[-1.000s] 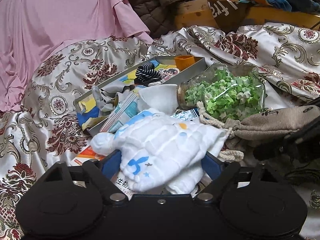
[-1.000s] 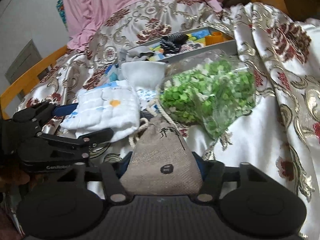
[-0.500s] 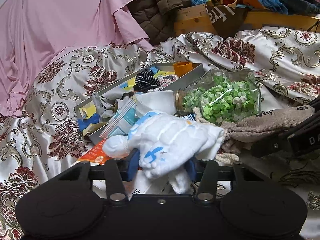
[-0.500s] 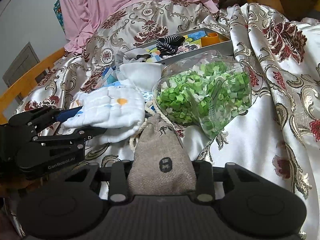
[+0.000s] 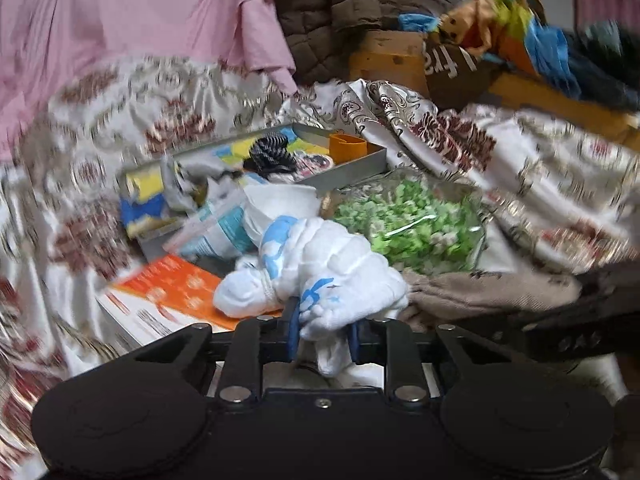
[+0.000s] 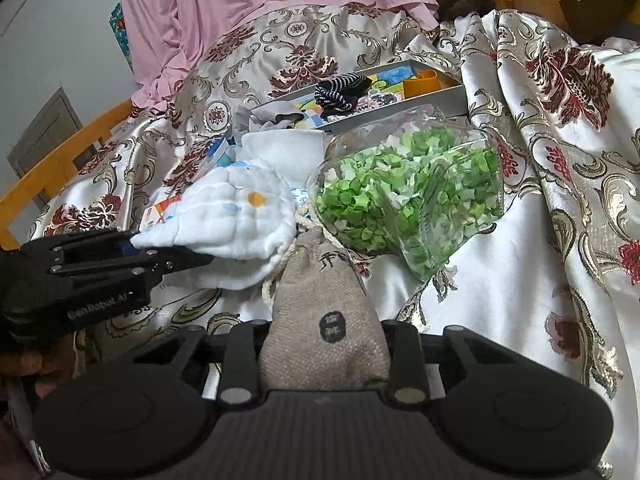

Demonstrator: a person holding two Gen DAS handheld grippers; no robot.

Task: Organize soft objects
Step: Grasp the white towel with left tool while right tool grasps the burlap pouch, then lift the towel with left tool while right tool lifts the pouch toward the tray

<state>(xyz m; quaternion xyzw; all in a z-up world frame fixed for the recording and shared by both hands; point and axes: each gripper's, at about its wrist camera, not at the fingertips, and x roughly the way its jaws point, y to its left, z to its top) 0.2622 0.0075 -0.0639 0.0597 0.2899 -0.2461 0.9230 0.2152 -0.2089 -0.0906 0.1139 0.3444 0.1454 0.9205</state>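
Shiny flowery cloth (image 6: 540, 208) covers the whole spot, and on it the left gripper (image 5: 324, 332) is closing its jaws on a white cloth (image 5: 320, 276) with blue marks, which bunches up between the blue pads. Just beside it, the right gripper (image 6: 324, 344) is closing on a grey bag (image 6: 320, 320) with a rope tie. Behind both lies a jar (image 6: 412, 192) full of green bits on its side, and farther back sits a grey tray (image 6: 440, 98) by pink fabric (image 6: 248, 4).
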